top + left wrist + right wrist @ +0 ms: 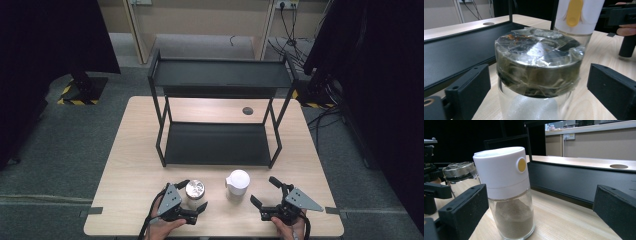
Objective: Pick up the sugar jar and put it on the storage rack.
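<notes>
A big black shelf (217,120) stands in the middle of the desk (125,165). Low in the picture, the left tool (191,196) sits open around the silver-lid jar (195,190), not squeezing it. The right tool (264,192) is open and empty, beside the white-top jar (237,183).
</notes>
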